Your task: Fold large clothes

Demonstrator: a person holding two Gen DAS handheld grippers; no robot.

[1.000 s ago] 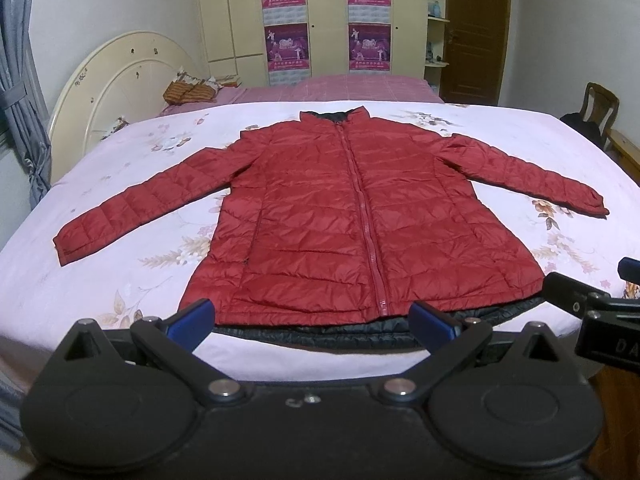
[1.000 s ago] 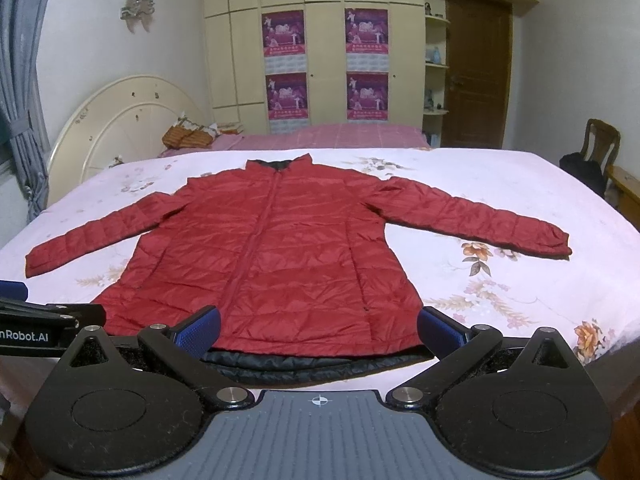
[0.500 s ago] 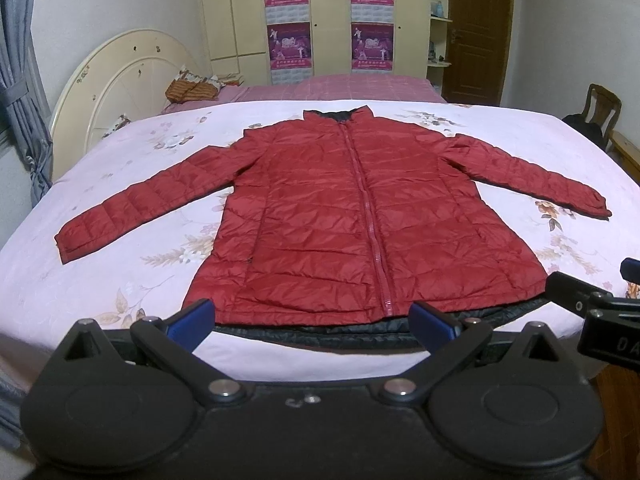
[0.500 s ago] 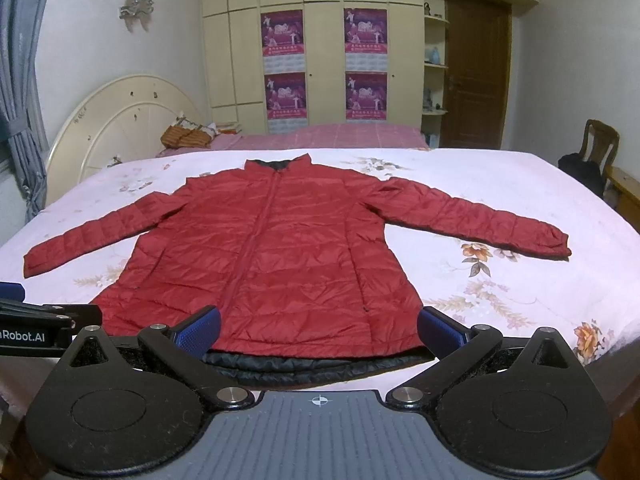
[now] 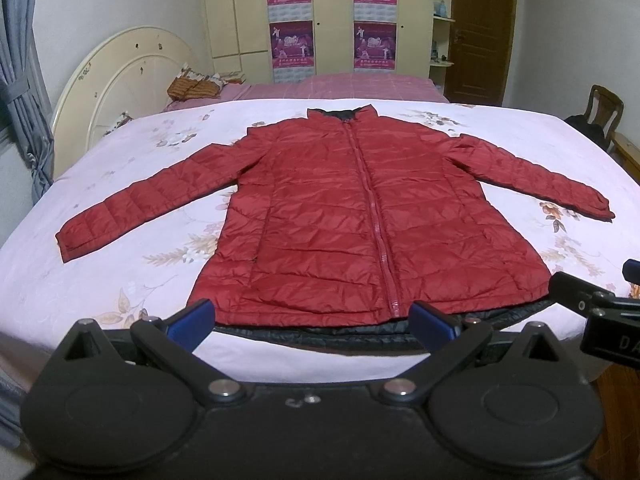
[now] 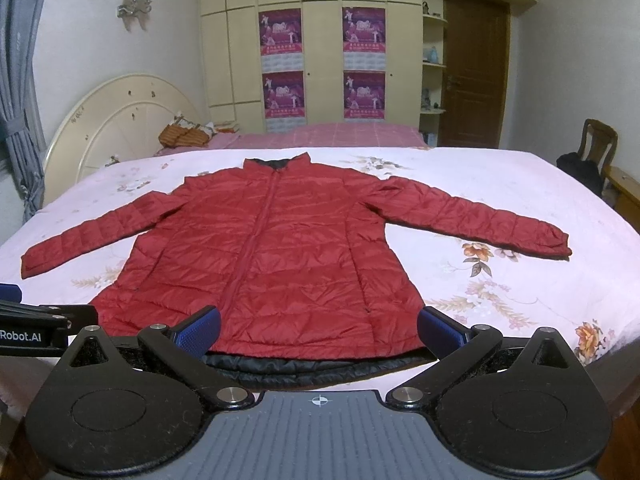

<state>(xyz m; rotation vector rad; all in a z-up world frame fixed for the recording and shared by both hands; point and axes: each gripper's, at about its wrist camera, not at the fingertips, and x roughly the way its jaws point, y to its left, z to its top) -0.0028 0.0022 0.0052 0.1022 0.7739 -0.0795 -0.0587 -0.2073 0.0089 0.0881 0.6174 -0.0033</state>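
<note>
1. Your red puffer jacket [image 5: 360, 216] lies flat and zipped on the floral bedspread [image 5: 120, 272], collar toward the far edge, hem at the near edge (dark lining peeks out below it).
2. Both sleeves spread outward toward the bed's side edges.
3. Your left gripper [image 5: 312, 320] hovers at the hem, fingers spread wide, holding nothing.
4. Your right gripper [image 6: 320, 330] hovers at the hem too, equally wide apart and empty.
</note>
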